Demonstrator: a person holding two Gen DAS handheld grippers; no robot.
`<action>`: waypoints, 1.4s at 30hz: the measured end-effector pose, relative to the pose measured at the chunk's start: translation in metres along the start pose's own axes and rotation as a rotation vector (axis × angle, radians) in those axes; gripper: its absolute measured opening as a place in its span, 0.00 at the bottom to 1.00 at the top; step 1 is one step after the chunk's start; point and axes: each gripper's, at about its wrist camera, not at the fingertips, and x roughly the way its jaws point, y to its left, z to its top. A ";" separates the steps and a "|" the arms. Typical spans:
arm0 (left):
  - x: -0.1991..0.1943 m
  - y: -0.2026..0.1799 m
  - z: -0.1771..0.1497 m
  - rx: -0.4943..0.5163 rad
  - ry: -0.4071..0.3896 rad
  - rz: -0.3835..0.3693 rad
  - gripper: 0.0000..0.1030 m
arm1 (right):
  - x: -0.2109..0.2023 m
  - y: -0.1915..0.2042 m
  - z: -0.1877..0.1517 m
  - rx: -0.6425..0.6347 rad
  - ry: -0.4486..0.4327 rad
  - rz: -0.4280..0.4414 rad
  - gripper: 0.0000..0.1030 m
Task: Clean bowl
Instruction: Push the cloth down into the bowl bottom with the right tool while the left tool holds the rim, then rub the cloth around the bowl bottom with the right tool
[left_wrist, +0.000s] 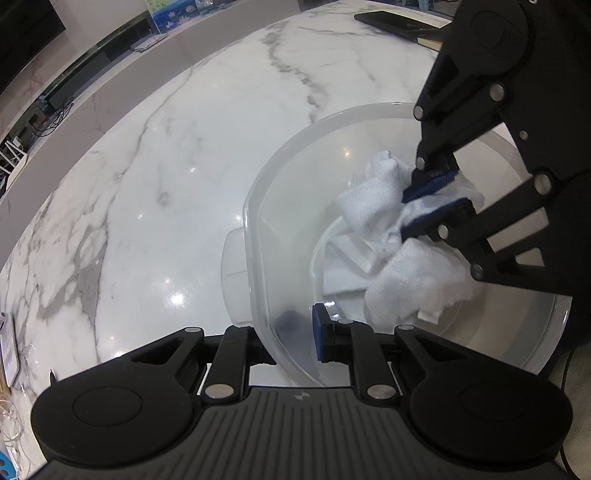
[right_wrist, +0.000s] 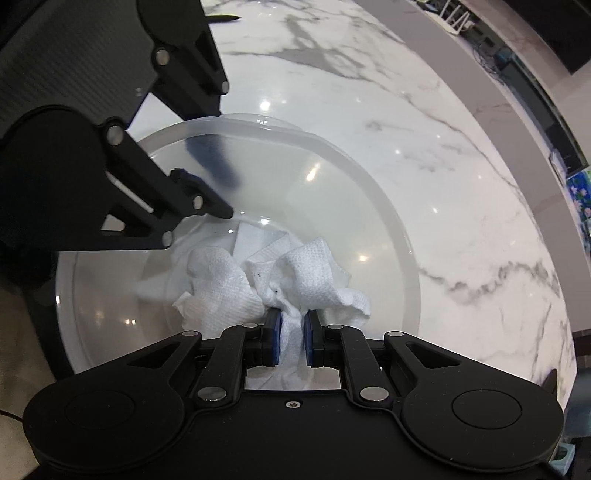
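Translucent plastic bowl (left_wrist: 258, 206) on white marble table (left_wrist: 147, 166); crumpled white cloth (right_wrist: 229, 284) inside, on bowl floor. Right gripper (right_wrist: 291, 332) clenched on cloth, 2 blue pads (right_wrist: 276, 332) pinching it. Left gripper (left_wrist: 299, 332) clamped on bowl wall, 1 finger inside, 1 outside

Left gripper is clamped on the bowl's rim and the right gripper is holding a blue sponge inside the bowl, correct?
Not quite. The right gripper holds a white cloth, not a blue sponge; the right wrist view shows it. The rest stands: the left gripper clamps the translucent bowl at its rim.
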 end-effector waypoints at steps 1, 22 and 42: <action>0.000 0.000 0.000 0.001 0.000 0.000 0.14 | 0.000 0.000 0.000 0.000 -0.007 -0.005 0.10; 0.000 -0.003 0.005 -0.005 0.000 -0.003 0.14 | 0.022 -0.001 0.002 -0.095 -0.181 -0.019 0.11; 0.001 0.000 0.003 -0.010 -0.003 -0.003 0.14 | 0.024 0.007 0.010 -0.185 -0.200 0.103 0.11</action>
